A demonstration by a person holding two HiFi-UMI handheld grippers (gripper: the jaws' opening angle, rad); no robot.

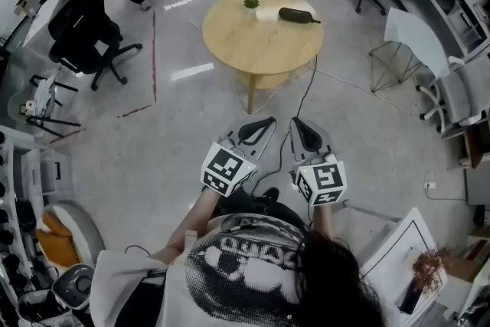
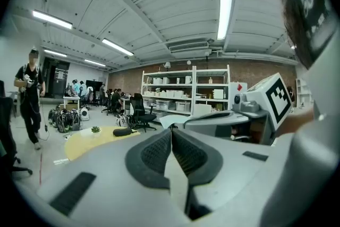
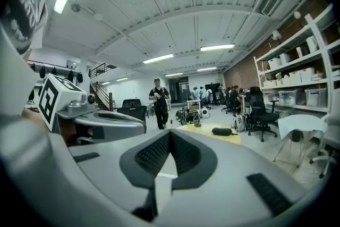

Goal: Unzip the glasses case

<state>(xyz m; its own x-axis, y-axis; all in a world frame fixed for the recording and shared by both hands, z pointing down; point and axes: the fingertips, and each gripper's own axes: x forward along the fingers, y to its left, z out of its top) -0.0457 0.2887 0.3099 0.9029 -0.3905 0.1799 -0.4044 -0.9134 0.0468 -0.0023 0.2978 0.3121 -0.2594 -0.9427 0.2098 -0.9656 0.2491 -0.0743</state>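
A dark oblong glasses case (image 1: 298, 15) lies on the round yellow table (image 1: 253, 42), to the right of a small potted plant (image 1: 251, 4). Both grippers are held side by side in front of the person, well short of the table. My left gripper (image 1: 264, 122) is shut with nothing in it, and my right gripper (image 1: 297, 124) is shut and empty too. In the left gripper view the case (image 2: 121, 132) shows far off on the table, beyond the closed left gripper (image 2: 171, 132). The right gripper view shows the case (image 3: 221, 131) beyond the closed right gripper (image 3: 170, 134).
Grey floor lies between me and the table. A black office chair (image 1: 88, 34) stands at the left, a white folding chair (image 1: 409, 42) at the right. A cable (image 1: 306, 92) runs across the floor from the table. A person (image 3: 158, 102) stands far back; shelves (image 2: 186, 90) line the wall.
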